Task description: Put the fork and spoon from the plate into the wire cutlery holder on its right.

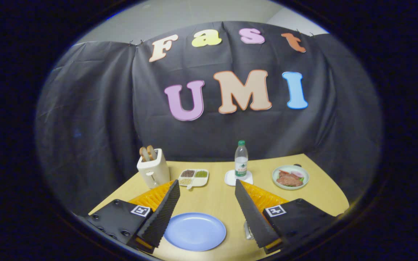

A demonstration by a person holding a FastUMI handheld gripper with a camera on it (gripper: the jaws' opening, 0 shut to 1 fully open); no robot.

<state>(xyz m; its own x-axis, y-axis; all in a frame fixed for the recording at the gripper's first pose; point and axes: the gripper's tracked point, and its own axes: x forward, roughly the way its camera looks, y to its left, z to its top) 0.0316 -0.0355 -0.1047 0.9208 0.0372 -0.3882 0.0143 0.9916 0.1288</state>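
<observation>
gripper view: gripper [207, 188] sat in the lower centre of the frame, fingers spread wide and holding nothing. blue plate [195, 231] lay between them at lower centre and looked bare, no fork or spoon on it. a bit of metal, maybe the wire cutlery holder [248, 230], peeked out behind the right finger, too hidden to tell. toaster [153, 168], water bottle [241, 159] and food plate [290, 177] stood beyond on the table [212, 199]. judged: cutlery likely moved already.
</observation>
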